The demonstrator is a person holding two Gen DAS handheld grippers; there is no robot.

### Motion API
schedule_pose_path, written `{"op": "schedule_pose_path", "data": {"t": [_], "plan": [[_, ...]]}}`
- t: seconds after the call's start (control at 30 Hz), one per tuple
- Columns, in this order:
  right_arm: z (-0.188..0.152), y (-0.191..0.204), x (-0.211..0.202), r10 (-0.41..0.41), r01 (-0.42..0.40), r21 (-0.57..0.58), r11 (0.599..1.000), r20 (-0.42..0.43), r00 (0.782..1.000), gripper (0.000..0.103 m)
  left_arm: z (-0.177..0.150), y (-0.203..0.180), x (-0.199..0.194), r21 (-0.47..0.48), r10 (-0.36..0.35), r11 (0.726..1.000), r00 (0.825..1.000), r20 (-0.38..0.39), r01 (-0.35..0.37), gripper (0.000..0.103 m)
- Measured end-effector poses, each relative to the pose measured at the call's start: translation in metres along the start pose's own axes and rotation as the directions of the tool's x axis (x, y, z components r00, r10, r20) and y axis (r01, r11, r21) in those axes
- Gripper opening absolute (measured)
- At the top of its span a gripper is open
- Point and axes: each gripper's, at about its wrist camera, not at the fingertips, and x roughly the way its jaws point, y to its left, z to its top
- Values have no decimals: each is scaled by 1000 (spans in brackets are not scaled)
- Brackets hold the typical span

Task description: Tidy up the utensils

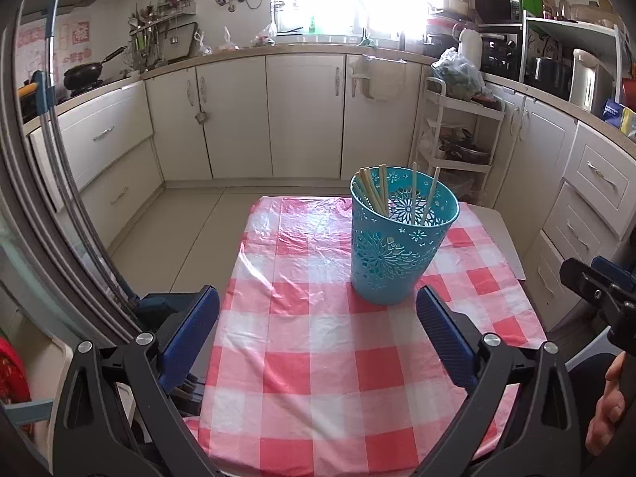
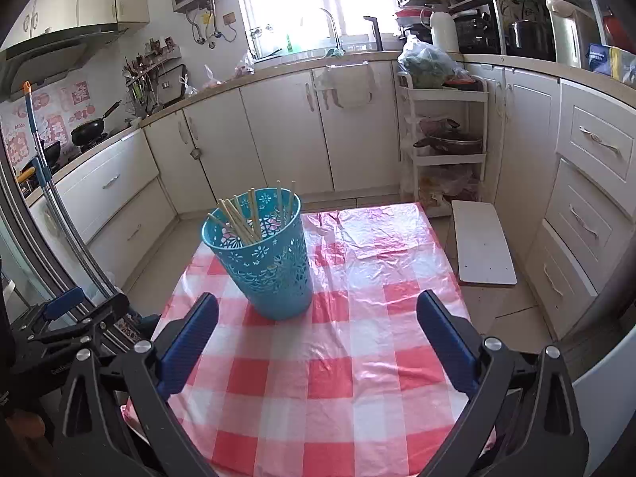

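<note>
Black claw [image 2: 317,330] arms, ribbed blue pads [image 2: 190,344], silver screws.

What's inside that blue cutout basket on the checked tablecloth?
The basket holds a bunch of pale chopsticks standing on end, most leaning against one side, a few apart. Their upper ends show above the rim; the wall hides their lower ends and the bottom.

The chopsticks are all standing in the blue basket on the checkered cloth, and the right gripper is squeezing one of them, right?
Not quite. The chopsticks do stand in the blue basket on the checkered cloth, but the right gripper isn't squeezing any. The right wrist view shows its jaws wide open with only cloth between them, short of the basket.
</note>
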Motion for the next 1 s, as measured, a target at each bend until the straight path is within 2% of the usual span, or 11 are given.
{"op": "schedule_pose_path", "data": {"t": [0.13, 0.3, 0.43, 0.63, 1.0], "plan": [[-8, 2, -26, -5, 5, 14, 1000, -10, 1000, 96, -6, 8, -32, -24, 1, 1000, 1000, -10, -1, 95], [-15, 13, -61, 7, -7, -3, 1000, 17, 1000, 96, -17, 14, -63, -36, 2, 999, 999, -34, -4, 95], [-24, 25, -83, 29, -28, -25, 999, 29, 999, 96, -28, 16, -90, -13, 42, 999, 999, -8, -42, 95], [-43, 39, -102, 58, -57, -33, 998, 21, 998, 96, -38, 18, -116, -1, 97, 995, 995, 6, -97, 95], [-62, 46, -132, 75, -73, -47, 996, 31, 997, 96, -54, 15, -152, 9, 100, 995, 995, 12, -100, 95]]}}
